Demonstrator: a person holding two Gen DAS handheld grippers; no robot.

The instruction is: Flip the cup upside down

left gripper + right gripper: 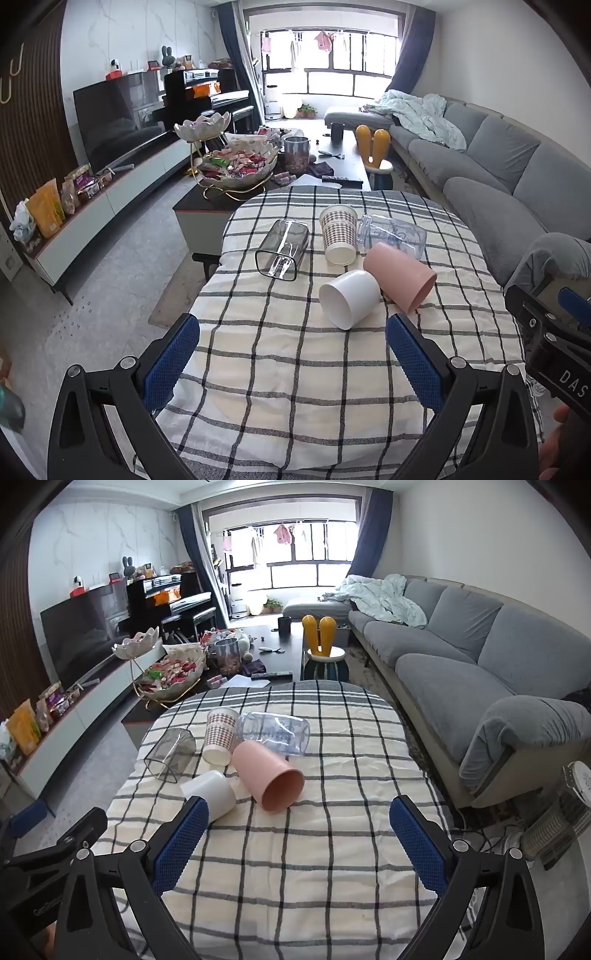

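Several cups lie on their sides on the checked tablecloth: a white cup, a pink cup, a plaid paper cup, a smoky square glass and a clear plastic cup. My left gripper is open and empty, short of the white cup. In the right wrist view the pink cup lies mouth toward me, the white cup partly behind my left finger. My right gripper is open and empty, near the pink cup.
A grey sofa runs along the right. A dark coffee table with a snack bowl stands beyond the table. A TV and low cabinet are at the left. A heater stands at the right on the floor.
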